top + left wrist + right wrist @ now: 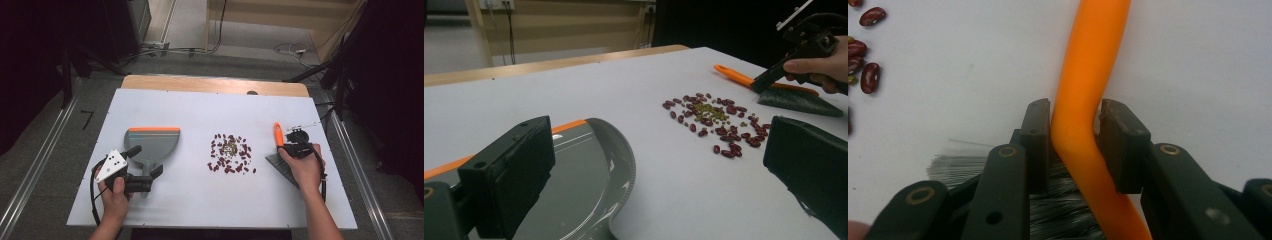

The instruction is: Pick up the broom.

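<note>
At the lower left of the high view, the left gripper point(150, 177) sits low over the white tabletop point(200, 110), held in the person's left hand point(114, 192). Its jaws stand wide apart on either side of the stem of a grey plastic dustpan with an orange front lip point(152, 142); in the left gripper view the dark jaw blocks are far apart, with the pan's curved grey rim point(621, 160) low in the frame between them, and nothing is pressed by the pads. The dustpan lies flat, its orange edge toward the top of the frame.

In the middle of the high view, a loose scatter of dark red kidney beans with a few small greenish ones at its centre point(230, 152) lies on the bare board, well apart from the pan on its left and from the brush on its right. Nothing stands between the pan and the beans.

At the right of the high view, the right gripper point(287, 148) is closed on the orange handle of a hand brush with grey bristles point(278, 134), which lies on the table. The right gripper view shows both pads pressed against the bent orange handle point(1083, 100), with the bristles point(1058, 205) spread beneath the jaws and a few beans at the upper left edge.
</note>
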